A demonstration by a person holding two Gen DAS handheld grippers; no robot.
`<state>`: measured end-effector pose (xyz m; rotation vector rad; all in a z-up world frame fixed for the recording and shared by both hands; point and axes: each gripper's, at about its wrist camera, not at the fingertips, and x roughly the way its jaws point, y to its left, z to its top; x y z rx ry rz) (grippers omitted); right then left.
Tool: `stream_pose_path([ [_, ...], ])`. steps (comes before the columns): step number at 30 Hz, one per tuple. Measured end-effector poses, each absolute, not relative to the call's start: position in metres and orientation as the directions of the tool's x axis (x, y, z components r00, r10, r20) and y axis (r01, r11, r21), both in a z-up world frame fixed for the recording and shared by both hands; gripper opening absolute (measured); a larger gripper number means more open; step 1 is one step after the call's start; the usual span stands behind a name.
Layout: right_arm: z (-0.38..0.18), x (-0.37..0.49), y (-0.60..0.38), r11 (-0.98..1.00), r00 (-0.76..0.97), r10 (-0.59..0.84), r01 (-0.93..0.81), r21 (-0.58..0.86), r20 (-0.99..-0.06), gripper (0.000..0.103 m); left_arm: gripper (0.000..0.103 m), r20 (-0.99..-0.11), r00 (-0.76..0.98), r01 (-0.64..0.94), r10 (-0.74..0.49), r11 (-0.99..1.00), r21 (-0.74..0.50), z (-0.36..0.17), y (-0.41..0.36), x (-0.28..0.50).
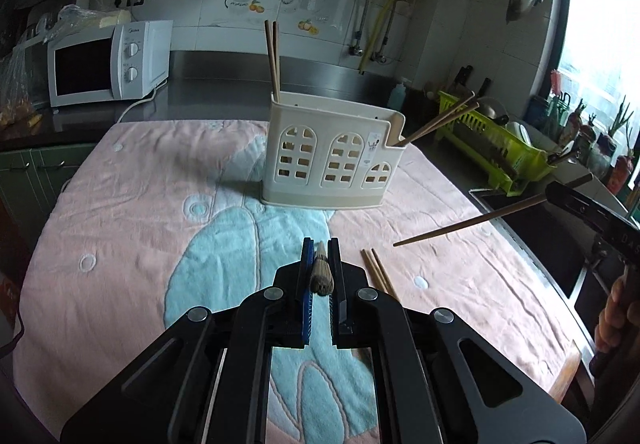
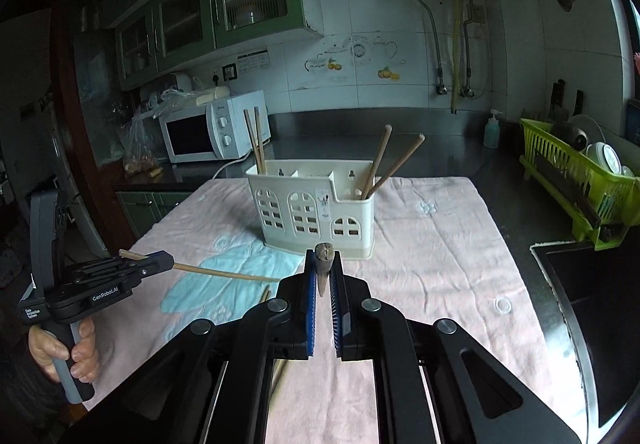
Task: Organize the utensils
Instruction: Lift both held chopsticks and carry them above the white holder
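A tiled kitchen with green cabinets surrounds a dark counter, on which a pink and light-blue towel (image 1: pixel 140 212) is spread as the work surface.

The left gripper (image 1: pixel 320 256) is clenched on a single wooden chopstick (image 1: pixel 322 276), seen end-on between its pads in the left wrist view. From the right wrist view that same chopstick runs level over the towel, its thin tip pointing toward the middle of the cloth. A hand (image 2: pixel 64 348) grips the handle below it.

The right gripper (image 2: pixel 323 268) is likewise clamped on one chopstick (image 2: pixel 323 264), whose butt end stands between the blue pads. In the left wrist view this chopstick slants down from the right gripper, tip hanging above the towel, not touching it.

Just right of the left gripper, loose chopsticks (image 1: pixel 378 270) lie side by side on the pink part of the towel; how many I cannot tell for sure.

Beyond both grippers, a cream utensil holder (image 1: pixel 332 156) with arched window cut-outs stands upright on the towel. Two chopsticks (image 1: pixel 273 56) stand nearly upright in its left compartment, and two more (image 1: pixel 440 120) lean out to the right from its low right compartment.

Farther out, a white microwave (image 1: pixel 108 62) sits on the counter to the left, a lime-green dish rack (image 2: pixel 580 180) to the right, beside a dark sink (image 2: pixel 592 292).
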<state>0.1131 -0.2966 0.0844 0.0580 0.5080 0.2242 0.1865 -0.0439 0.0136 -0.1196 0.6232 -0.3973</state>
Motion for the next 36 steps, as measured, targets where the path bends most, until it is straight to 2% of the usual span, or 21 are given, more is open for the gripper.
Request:
stream_pose_path([
  [17,0.192,0.175,-0.309,0.964,0.861,0.250,-0.266,0.027,-0.442,0.006,0.005,-0.458,0.791,0.376,-0.405,0.913,-0.159,0.099,-0.050,0.231],
  [24,0.195,0.212,-0.300,0.967,0.845,0.217,-0.256,-0.013,-0.489,0.006,0.005,-0.369,0.848,0.352,-0.380,0.925,-0.143,0.150,-0.053,0.252],
  [31,0.183,0.241,-0.293,0.966,0.828,0.202,-0.255,-0.031,-0.524,0.006,0.005,-0.239,0.911,0.306,-0.337,0.939,-0.158,0.194,-0.055,0.277],
  [36,0.179,0.254,-0.292,0.967,0.822,0.199,-0.254,-0.031,-0.533,0.006,0.005,-0.213,0.923,0.285,-0.320,0.941,-0.181,0.203,-0.057,0.303],
])
